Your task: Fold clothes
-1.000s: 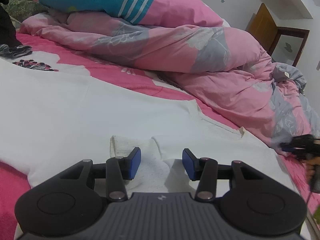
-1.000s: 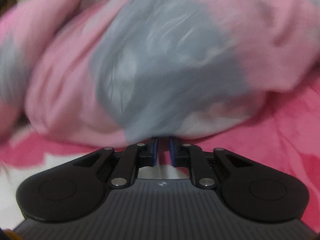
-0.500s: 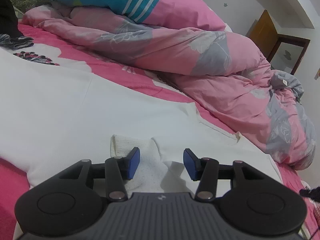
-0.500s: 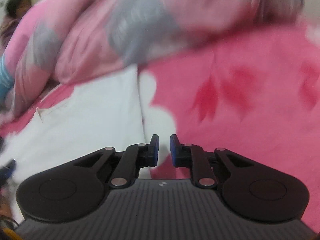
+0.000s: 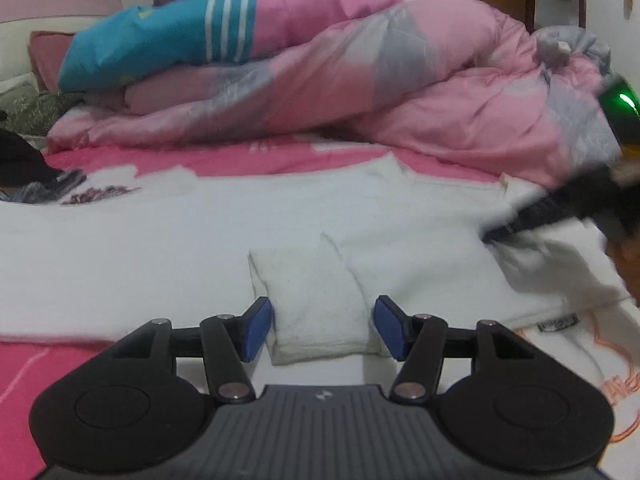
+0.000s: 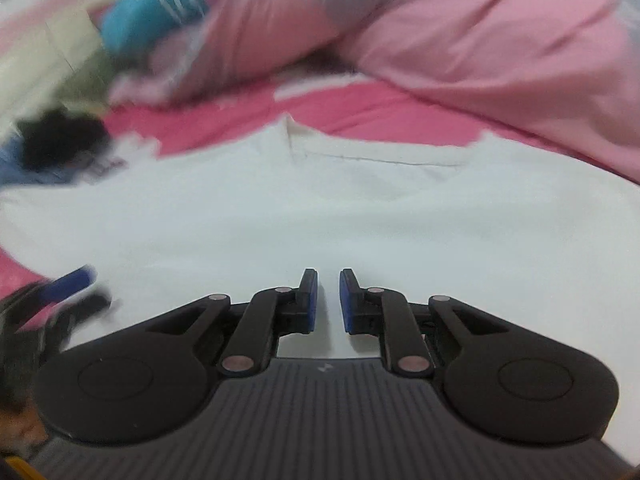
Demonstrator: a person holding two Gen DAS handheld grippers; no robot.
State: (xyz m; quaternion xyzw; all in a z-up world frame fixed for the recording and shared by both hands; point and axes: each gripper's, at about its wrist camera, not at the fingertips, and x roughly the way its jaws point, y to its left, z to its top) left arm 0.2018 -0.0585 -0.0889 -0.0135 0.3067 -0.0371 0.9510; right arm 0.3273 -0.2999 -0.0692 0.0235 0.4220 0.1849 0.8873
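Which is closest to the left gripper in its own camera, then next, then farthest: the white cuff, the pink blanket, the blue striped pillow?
1. White cuff, between the left gripper fingers.
2. Pink blanket, piled across the bed's back.
3. Blue striped pillow, on top, upper left.

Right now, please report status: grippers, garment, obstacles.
Left gripper open around white cuff. Right gripper nearly shut, empty, over white garment. Pink duvet behind, clear.
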